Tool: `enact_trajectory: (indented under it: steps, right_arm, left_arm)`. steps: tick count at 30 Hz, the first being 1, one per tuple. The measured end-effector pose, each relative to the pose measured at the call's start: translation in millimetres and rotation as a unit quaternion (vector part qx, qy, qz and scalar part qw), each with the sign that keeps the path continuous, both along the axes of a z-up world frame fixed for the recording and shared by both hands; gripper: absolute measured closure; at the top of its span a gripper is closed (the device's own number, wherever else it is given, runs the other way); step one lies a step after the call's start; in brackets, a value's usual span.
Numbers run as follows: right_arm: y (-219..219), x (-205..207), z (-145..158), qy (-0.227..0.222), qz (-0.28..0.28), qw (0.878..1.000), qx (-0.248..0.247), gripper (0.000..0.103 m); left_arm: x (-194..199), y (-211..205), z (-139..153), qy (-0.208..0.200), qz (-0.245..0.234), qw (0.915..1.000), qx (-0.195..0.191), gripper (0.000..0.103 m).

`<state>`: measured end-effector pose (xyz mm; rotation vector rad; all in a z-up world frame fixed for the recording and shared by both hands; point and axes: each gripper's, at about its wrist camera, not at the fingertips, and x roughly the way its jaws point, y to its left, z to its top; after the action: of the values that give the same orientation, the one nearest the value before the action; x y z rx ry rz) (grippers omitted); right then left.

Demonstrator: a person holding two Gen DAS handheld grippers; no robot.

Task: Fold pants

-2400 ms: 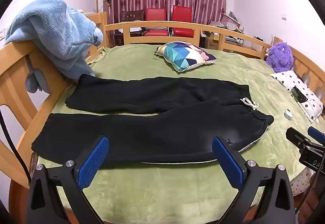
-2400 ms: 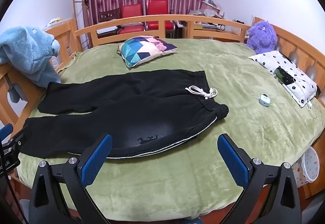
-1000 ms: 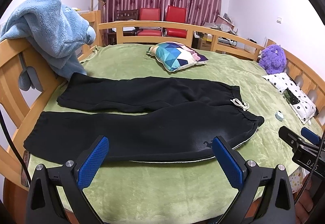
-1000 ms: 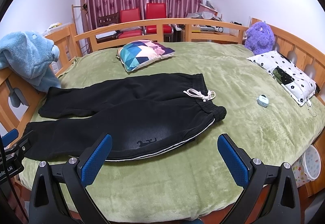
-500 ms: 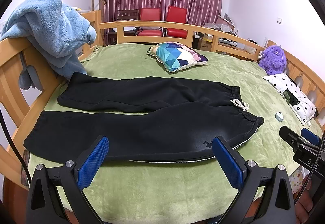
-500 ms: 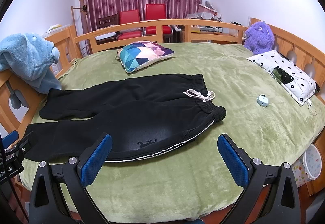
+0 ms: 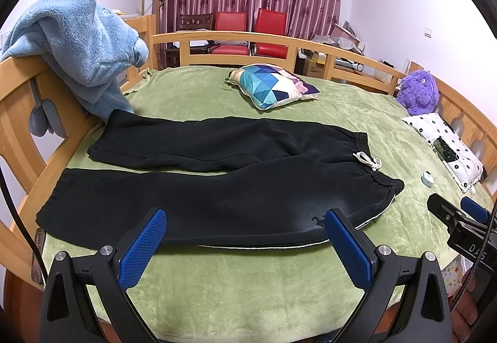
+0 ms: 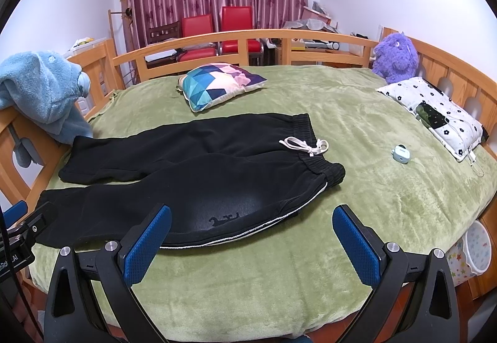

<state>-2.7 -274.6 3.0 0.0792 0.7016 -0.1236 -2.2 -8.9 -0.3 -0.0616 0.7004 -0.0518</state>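
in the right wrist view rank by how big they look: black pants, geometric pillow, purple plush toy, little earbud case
1. black pants, by far the largest
2. geometric pillow
3. purple plush toy, though it sits farther back, so its true size against the pillow is unsure
4. earbud case, smallest

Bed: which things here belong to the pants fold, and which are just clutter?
Job: black pants, left gripper, right gripper, both open.
Lying about: patterned cushion, purple plush, blue fleece, floral pillow, small case.
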Motion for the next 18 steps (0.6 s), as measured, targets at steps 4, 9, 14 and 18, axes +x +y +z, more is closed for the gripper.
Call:
enact_trajectory:
  steps: [4, 9, 14, 18]
  right_arm:
    - [-0.3, -0.3, 0.1, 0.000, 0.000, 1.000, 0.000, 0.001]
    - [-0.4, -0.2, 0.2, 0.000, 0.000, 1.000, 0.001, 0.001]
    - [-1.6, 0.4, 0.8, 0.000, -0.001, 1.000, 0.001, 0.001]
    - [-1.8, 0.9, 1.3, 0.001, -0.002, 1.000, 0.001, 0.001]
  left_arm:
    - [-0.5, -0.3, 0.5, 0.000, 0.000, 1.0000, 0.000, 0.000]
    - [-0.3, 0.1, 0.1, 0.001, 0.001, 1.0000, 0.000, 0.000]
    - [-0.1, 1.1, 1.0, 0.001, 0.002, 1.0000, -0.001, 0.000]
    - [0.0, 1.2, 0.9, 0.002, 0.002, 1.0000, -0.001, 0.000]
